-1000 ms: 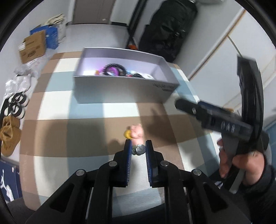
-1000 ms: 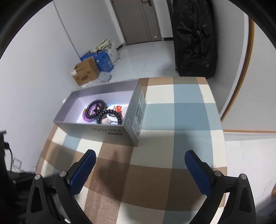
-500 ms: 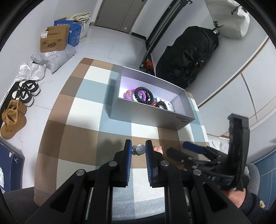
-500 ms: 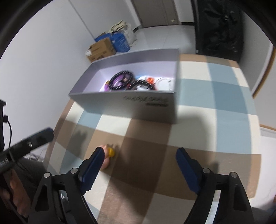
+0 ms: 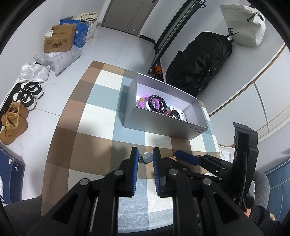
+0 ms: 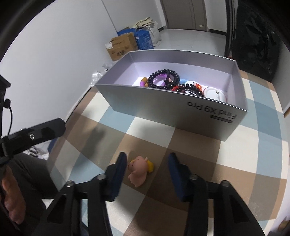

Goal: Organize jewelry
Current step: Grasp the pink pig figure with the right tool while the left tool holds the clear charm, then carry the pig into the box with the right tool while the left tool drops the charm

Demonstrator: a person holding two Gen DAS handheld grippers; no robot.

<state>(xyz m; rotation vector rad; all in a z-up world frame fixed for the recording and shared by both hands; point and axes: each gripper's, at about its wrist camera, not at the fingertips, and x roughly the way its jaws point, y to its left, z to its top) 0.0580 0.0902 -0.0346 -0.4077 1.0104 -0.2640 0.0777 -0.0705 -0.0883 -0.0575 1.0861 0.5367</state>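
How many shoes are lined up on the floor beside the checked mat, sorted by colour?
brown boots: 2
black-and-white sneakers: 2
Total: 4

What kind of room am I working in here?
Probably a home entryway or hallway: shoes lined along the wall, cardboard boxes beside a door, and a checked tablecloth under the grey box.
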